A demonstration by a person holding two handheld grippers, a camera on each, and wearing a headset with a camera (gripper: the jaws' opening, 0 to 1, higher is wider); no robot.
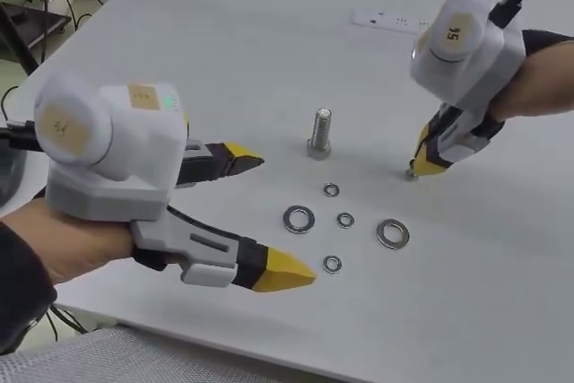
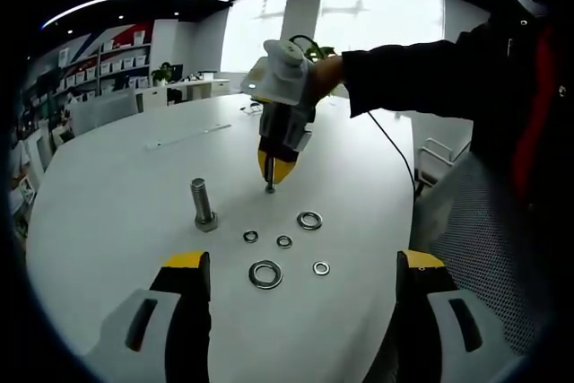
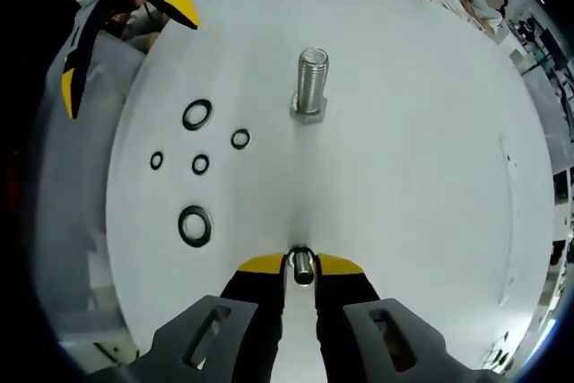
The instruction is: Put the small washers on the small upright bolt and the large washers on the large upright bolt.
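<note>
Large bolt [image 1: 321,132] stands head-down on the white counter [image 1: 224,60], thread up, nothing on its shank. Taking that bolt as the dial centre in the head view, the washers lie flat in a loose cluster from 6 to 5 o'clock: one large washer [image 1: 299,219] near 6, a second large washer [image 1: 393,233] out toward 5, and three small washers [image 1: 345,220] spread between and around them. None touches a bolt or another washer. At about 4 o'clock, well apart from the large bolt, the right gripper [image 1: 418,166] points steeply down, its fingers clenched on the small bolt [image 3: 303,268], which it holds upright with its lower end at the counter. Whether that bolt would stand alone I cannot tell. The left gripper [image 2: 303,262] hovers at about 8 o'clock, fingers released and spread wide, carrying nothing, aimed across the washer cluster. Progress, as I judge it: no washer is threaded yet. The large post is ready, and the small one is only being placed or steadied. All five washers are left to do: two large onto the big bolt, three small onto the little one. The flat washers may be awkward to lift off the smooth top.
</note>
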